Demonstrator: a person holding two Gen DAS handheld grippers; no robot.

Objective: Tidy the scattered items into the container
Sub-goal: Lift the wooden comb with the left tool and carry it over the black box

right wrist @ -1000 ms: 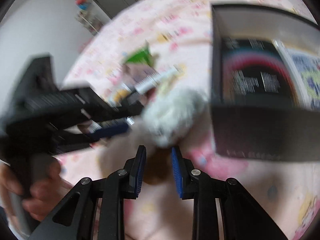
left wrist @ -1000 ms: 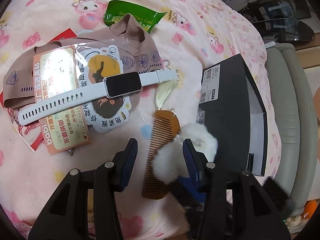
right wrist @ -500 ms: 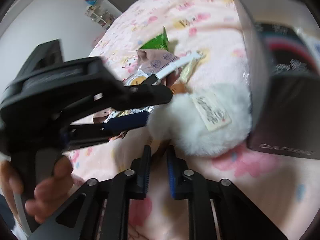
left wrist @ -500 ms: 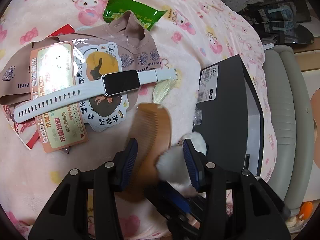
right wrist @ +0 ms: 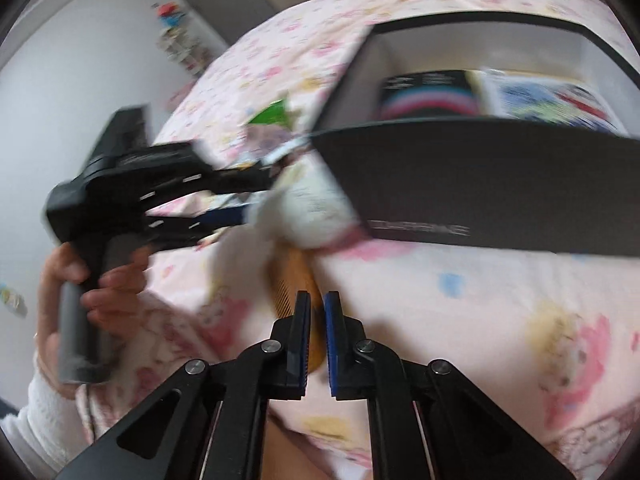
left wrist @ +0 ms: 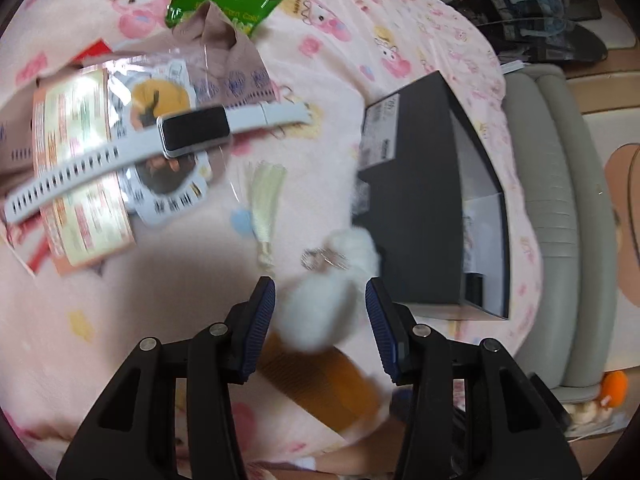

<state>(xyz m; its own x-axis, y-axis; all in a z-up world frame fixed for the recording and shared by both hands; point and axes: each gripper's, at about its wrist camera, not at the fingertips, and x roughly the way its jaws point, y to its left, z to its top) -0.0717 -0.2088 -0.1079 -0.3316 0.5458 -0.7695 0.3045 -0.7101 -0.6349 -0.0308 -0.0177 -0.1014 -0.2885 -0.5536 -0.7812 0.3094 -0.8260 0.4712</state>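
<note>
Left wrist view: left gripper (left wrist: 320,312) low centre, jaws standing apart, nothing clamped. The fluffy white pom-pom keychain (left wrist: 324,300) sits in the gap, but neither blue pad visibly presses it; likely parked there as the next pick. Its metal ring lies just above it. Below the pom-pom, the brown wooden comb (left wrist: 320,384) angles to lower right, blurred, so probably being lifted out from under. The black rectangular cardboard box (left wrist: 436,200), the container, sits right of centre on the pink cartoon-print bedspread (left wrist: 340,52), open side facing right, close to the pom-pom for a short transfer. Still scattered at upper left: white smartwatch with perforated strap (left wrist: 160,144) lying across a clear-wrapped printed packet (left wrist: 80,184), beige patterned fabric (left wrist: 228,60), green foil sachet (left wrist: 216,4). Pale tassel (left wrist: 264,200) centre. Box end has a white barcode sticker, packet has red print; both too blurred to read. Sachet lettering is partial, unreadable.

Right wrist view: right gripper (right wrist: 317,316) bottom centre, jaws closing, the comb between the pads and gripped by its end, teeth pointing up-frame toward the pom-pom. Edge-on hold should suit dropping it into the box. Box fills upper right, opening toward camera, printed packs already inside. Pale lettering on its front wall is smeared, unreadable. The left gripper and the person's hand (right wrist: 80,280) on its handle sit at left.
</note>
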